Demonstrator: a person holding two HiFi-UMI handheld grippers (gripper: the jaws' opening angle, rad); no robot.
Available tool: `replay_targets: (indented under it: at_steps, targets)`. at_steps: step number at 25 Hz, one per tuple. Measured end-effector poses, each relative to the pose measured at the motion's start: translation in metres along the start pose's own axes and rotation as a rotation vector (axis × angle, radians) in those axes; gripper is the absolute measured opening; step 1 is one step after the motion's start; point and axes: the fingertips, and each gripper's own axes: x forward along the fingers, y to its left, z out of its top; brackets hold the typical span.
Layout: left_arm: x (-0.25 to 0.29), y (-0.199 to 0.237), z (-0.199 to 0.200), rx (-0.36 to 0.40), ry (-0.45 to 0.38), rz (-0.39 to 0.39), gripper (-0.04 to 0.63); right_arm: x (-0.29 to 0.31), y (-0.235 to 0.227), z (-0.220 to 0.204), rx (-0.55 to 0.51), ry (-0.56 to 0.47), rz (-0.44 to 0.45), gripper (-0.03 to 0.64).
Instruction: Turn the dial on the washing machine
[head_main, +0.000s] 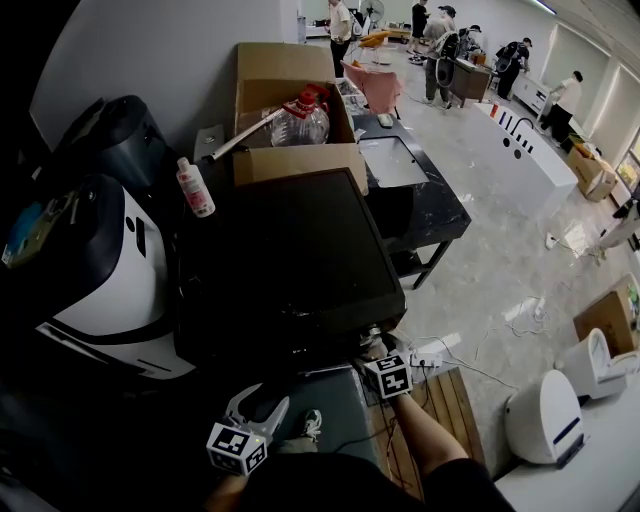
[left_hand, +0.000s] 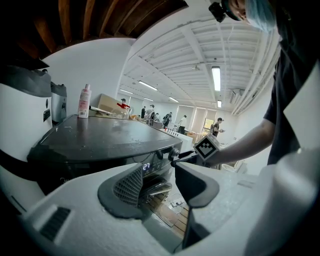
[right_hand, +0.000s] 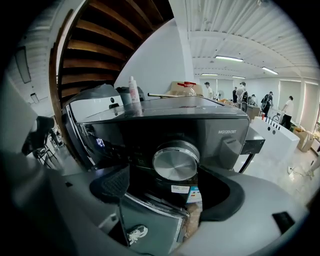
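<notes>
Though small, "MG120…" label (right_hand: 226, 132) beside dial (right_hand: 175, 160)

One dark washing machine (head_main: 290, 260) filled the middle of the head view, carrying one silver dial (right_hand: 175, 160). Two grippers showed at the lower edge: the left gripper (head_main: 262, 403) and the right gripper (head_main: 374, 343). One white bottle (head_main: 195, 188) stood upper left, one clear jug (head_main: 300, 122) upper middle. Two white appliances (head_main: 545, 418) sat lower right.

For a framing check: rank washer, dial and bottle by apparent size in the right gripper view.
1. washer
2. dial
3. bottle
The dial is nearest the camera, so its lead over the bottle is unsure.
</notes>
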Motion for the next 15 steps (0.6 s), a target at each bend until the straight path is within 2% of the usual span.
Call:
replay_targets:
  at_steps: [11, 15]
  targets:
    - [0.000, -0.008, 0.003, 0.010, -0.014, -0.016, 0.196, -0.024, 0.004, 0.003, 0.032, -0.050, -0.020, 0.399]
    - [-0.001, -0.017, 0.004, 0.019, -0.023, -0.032, 0.196, -0.045, 0.009, 0.005, 0.047, -0.099, -0.033, 0.371]
